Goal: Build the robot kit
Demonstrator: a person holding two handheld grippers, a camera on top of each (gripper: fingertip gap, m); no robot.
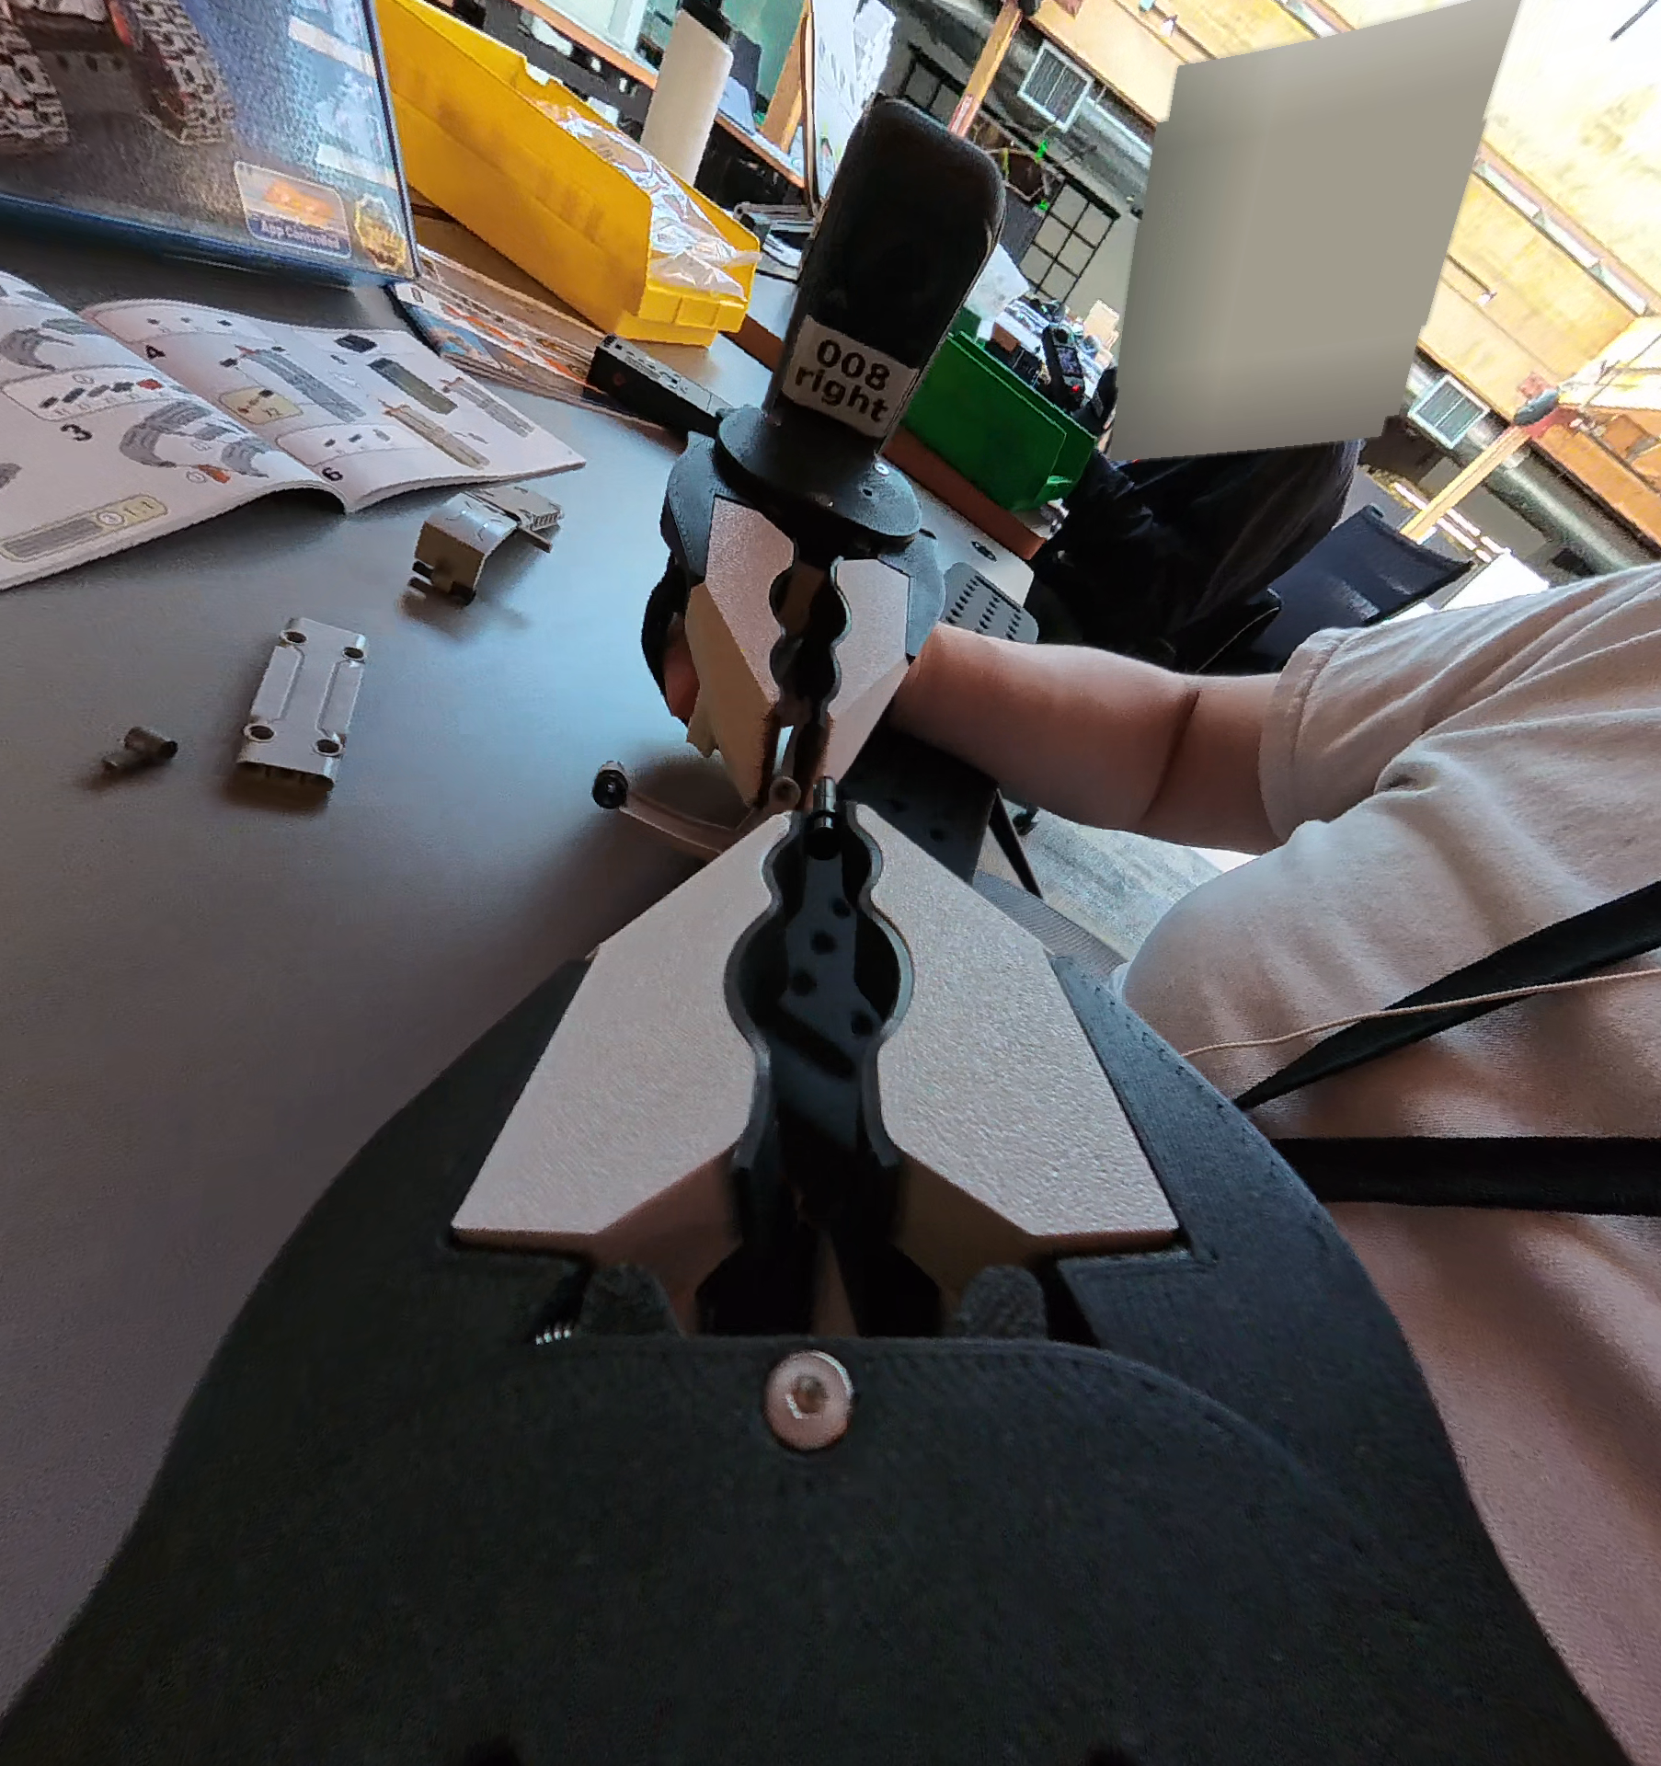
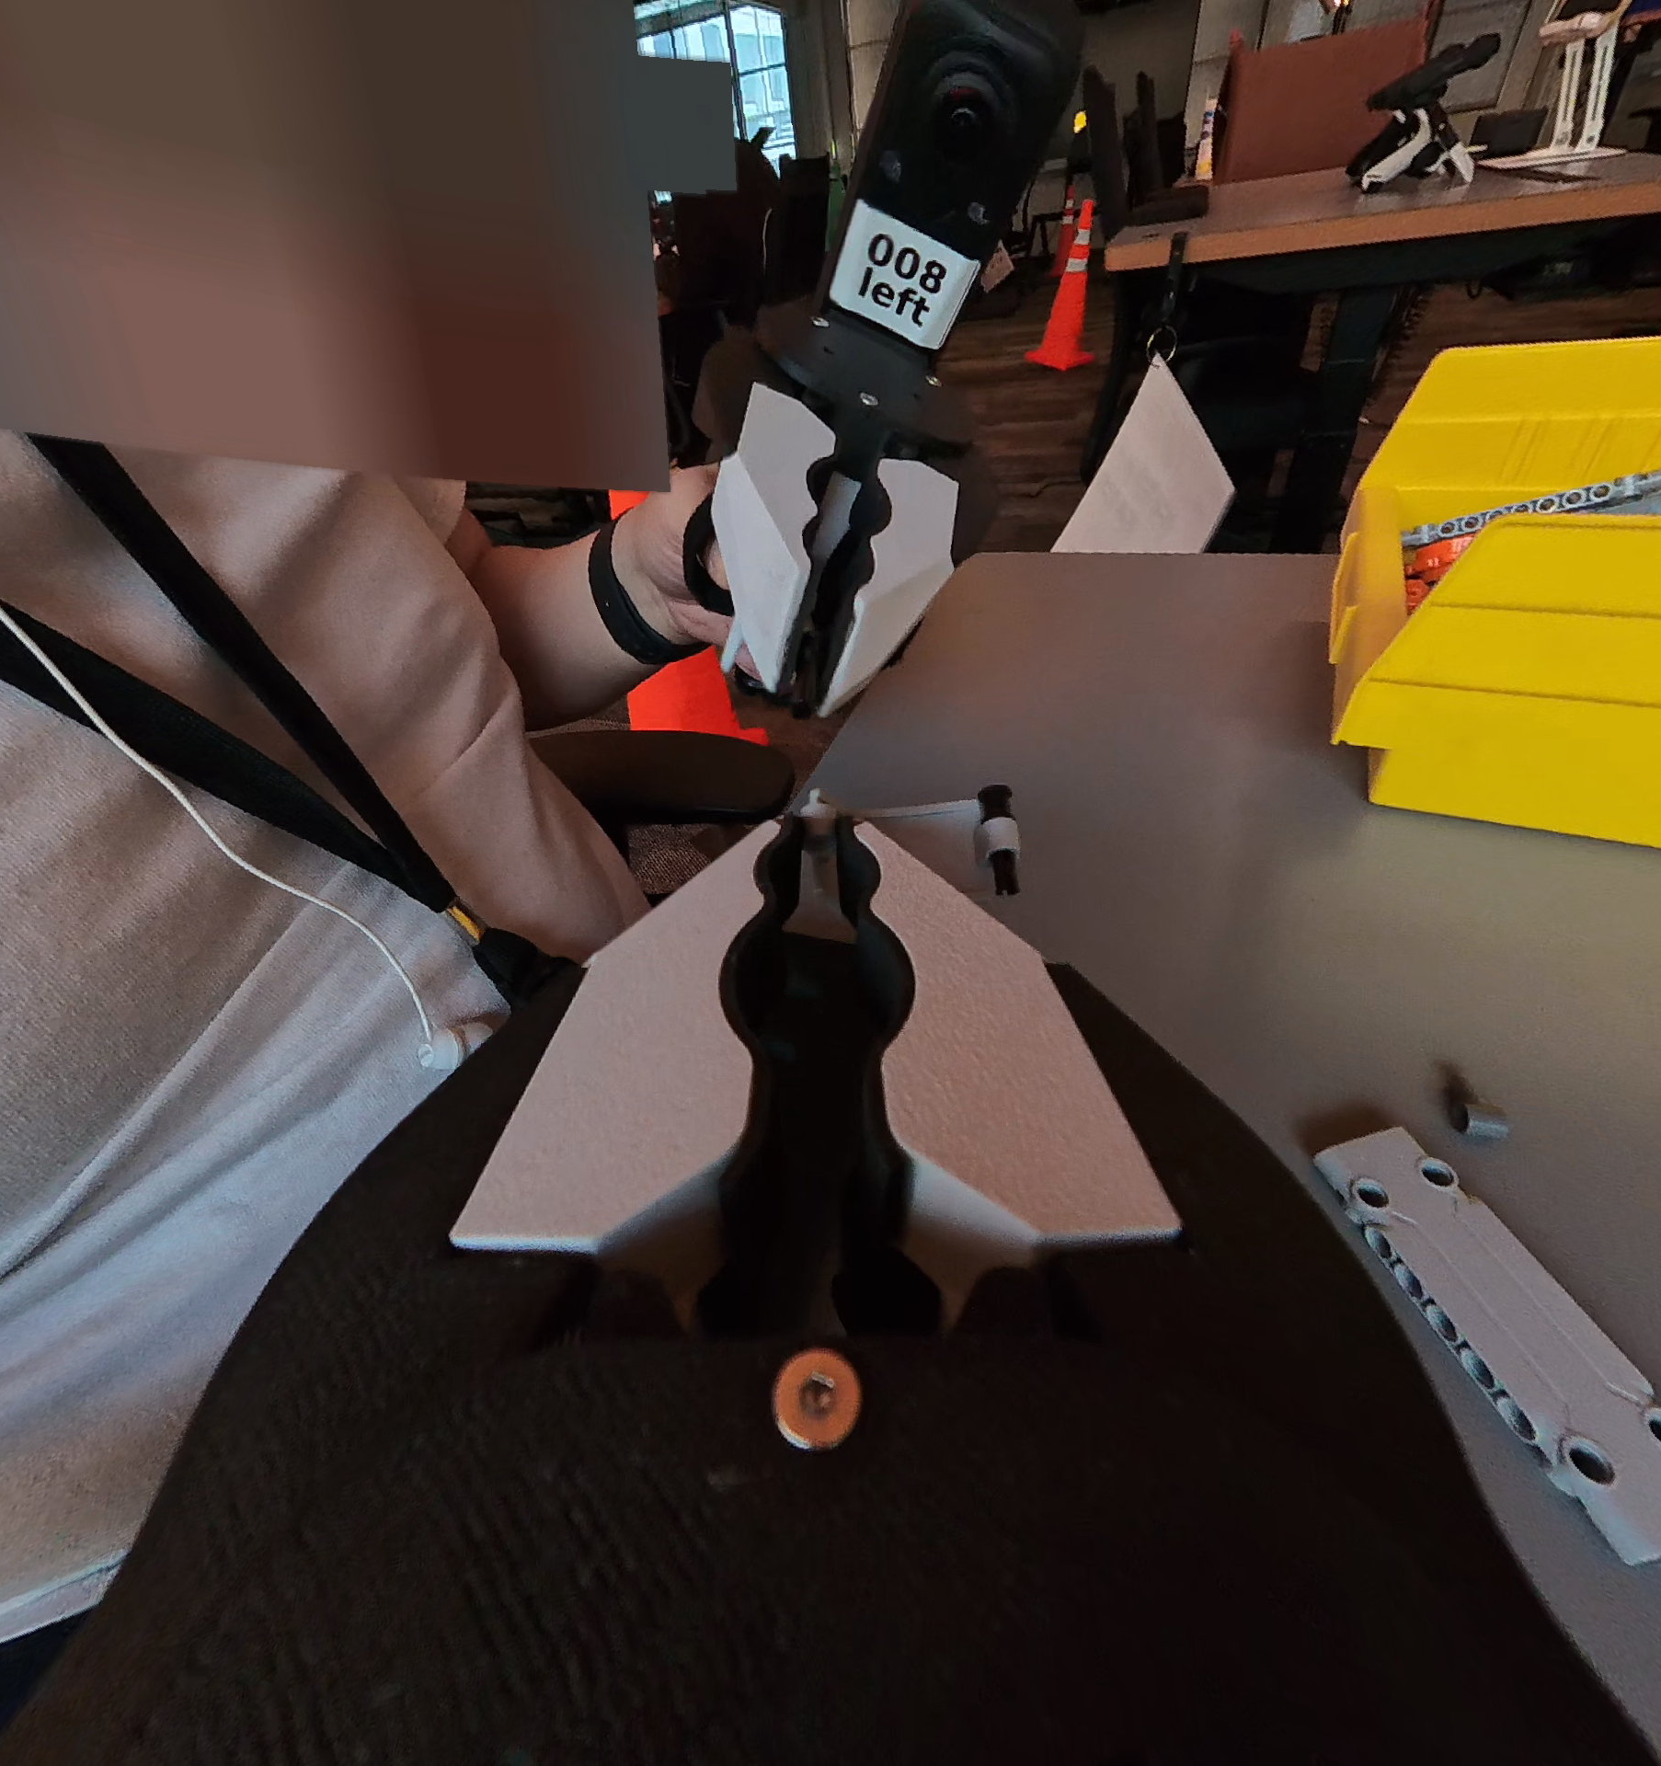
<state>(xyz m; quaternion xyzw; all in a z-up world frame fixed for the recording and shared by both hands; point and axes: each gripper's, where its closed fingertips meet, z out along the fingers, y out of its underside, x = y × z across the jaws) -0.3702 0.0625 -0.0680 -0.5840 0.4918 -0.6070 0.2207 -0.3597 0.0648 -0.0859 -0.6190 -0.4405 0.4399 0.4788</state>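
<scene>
My left gripper (image 1: 822, 824) is shut on a small black pin (image 1: 824, 801) that sticks out past its tips. It is held above the near edge of the grey table (image 1: 234, 956). My right gripper (image 2: 819, 829) is shut on one end of a thin light grey beam (image 2: 913, 815). A black pin (image 2: 997, 839) sits through the beam's far end. The two grippers face each other tip to tip, a short gap apart. The right gripper (image 1: 788, 769) and the beam's pin end (image 1: 610, 786) also show in the left wrist view. The left gripper (image 2: 805, 700) shows in the right wrist view.
A grey panel (image 1: 301, 705), a small grey connector (image 1: 139, 750) and a grey assembly (image 1: 483, 535) lie on the table. An open instruction booklet (image 1: 186, 411), a box (image 1: 186, 124), yellow bins (image 2: 1524, 621) and a green bin (image 1: 999, 430) stand behind. A person's arms and torso are close. Left and right tips are no more than a few centimetres apart. Left tips and right tips are each some 15 centimetres from the grey panel (image 1: 301, 705). My right wrist view (image 2: 1470, 1246) looks at it from another angle.
</scene>
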